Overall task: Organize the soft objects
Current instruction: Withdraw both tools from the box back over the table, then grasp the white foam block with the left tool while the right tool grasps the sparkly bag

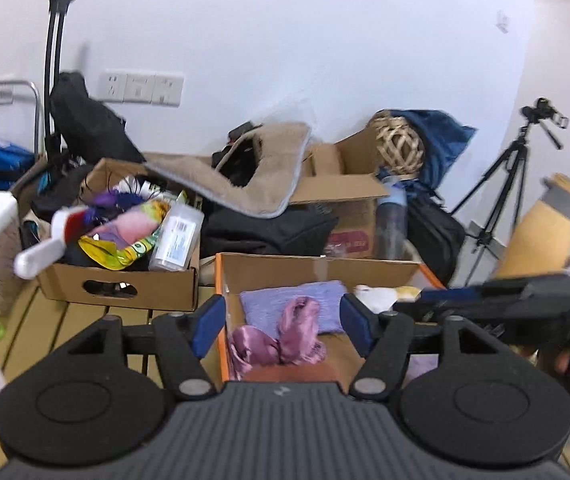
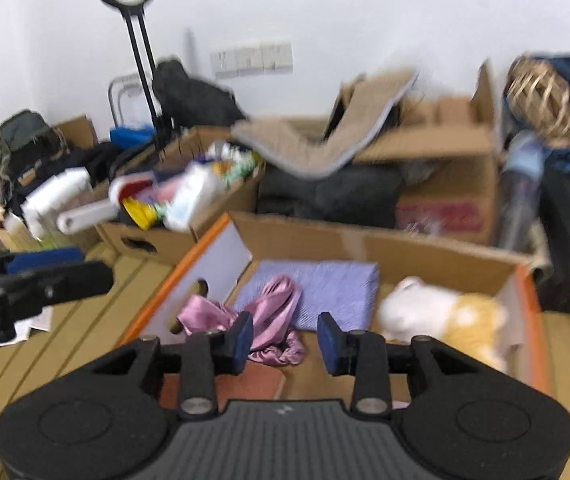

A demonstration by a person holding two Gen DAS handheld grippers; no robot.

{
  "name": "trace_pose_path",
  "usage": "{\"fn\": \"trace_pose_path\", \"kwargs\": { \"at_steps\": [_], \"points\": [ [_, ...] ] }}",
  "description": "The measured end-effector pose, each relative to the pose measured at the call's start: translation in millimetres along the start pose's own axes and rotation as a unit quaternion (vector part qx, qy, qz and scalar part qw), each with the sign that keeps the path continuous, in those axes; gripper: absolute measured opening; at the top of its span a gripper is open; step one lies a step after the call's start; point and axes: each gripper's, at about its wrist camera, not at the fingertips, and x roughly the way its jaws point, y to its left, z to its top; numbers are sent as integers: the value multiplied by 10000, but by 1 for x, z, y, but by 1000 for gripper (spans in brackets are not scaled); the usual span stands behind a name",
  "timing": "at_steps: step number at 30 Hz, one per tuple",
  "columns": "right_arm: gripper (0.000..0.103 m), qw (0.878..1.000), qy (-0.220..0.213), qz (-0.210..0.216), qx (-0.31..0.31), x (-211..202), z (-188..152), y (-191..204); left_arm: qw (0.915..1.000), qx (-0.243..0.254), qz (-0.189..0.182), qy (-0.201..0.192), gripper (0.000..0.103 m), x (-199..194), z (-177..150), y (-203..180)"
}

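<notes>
An orange-edged cardboard box (image 1: 317, 266) (image 2: 365, 240) holds a folded lilac cloth (image 1: 297, 304) (image 2: 325, 292), a crumpled pink satin cloth (image 1: 281, 340) (image 2: 269, 320) and a white and yellow plush toy (image 2: 445, 316) (image 1: 381, 294). My left gripper (image 1: 281, 326) is open and empty, above the pink cloth. My right gripper (image 2: 285, 342) is open and empty, just above the pink cloth's near end. Each gripper shows at the edge of the other's view, the right one (image 1: 485, 300) and the left one (image 2: 37, 284).
A cluttered cardboard box (image 1: 121, 280) (image 2: 173, 240) with bottles and packets stands to the left. A beige mat (image 1: 253, 176) drapes over dark bags and another box (image 1: 349, 200). A woven ball (image 1: 399, 146), a tripod (image 1: 501, 184) and a trolley handle (image 1: 59, 40) stand by the wall.
</notes>
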Motion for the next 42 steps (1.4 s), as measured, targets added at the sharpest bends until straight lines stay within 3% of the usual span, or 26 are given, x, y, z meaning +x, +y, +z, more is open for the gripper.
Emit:
{"fn": "trace_pose_path", "kwargs": {
  "at_steps": [2, 6, 11, 16, 22, 26, 29, 33, 37, 42],
  "points": [
    [50, 9995, -249, -125, -168, -41, -1, 1, 9999, 102, -20, -76, 68, -30, -3, -8],
    [52, 9942, -718, -480, -645, -118, -15, 14, 9990, 235, 83, -366, 74, -86, -20, -24],
    [58, 9899, -1147, -354, -761, -193, -52, 26, 9975, 344, 85, -616, 78, -145, -64, -43],
    [59, 9817, -1493, -492, -1073, -247, -114, 47, 9944, 396, 150, -965, 84, -205, -113, -54],
    [73, 9671, -2220, -494, -1137, -313, -208, 78, 9914, 181, 98, -1296, 90, -274, -189, -66],
    [84, 9577, -2548, -493, -1244, -340, -277, 99, 9863, -7, 607, -1532, 97, -310, -245, -72],
    [86, 9554, -2592, -565, -1300, -352, -327, 114, 9872, 49, 743, -1410, 98, -322, -275, -78],
    [87, 9646, -2445, -447, -878, -361, -373, 123, 9898, 317, 674, -1210, 99, -319, -287, -86],
    [87, 9682, -2196, -496, -1095, -353, -382, 127, 9920, 236, 567, -1104, 99, -302, -287, -85],
    [86, 9735, -2073, -566, -787, -329, -381, 117, 9947, 214, 555, -843, 99, -272, -288, -82]
  ]
}}
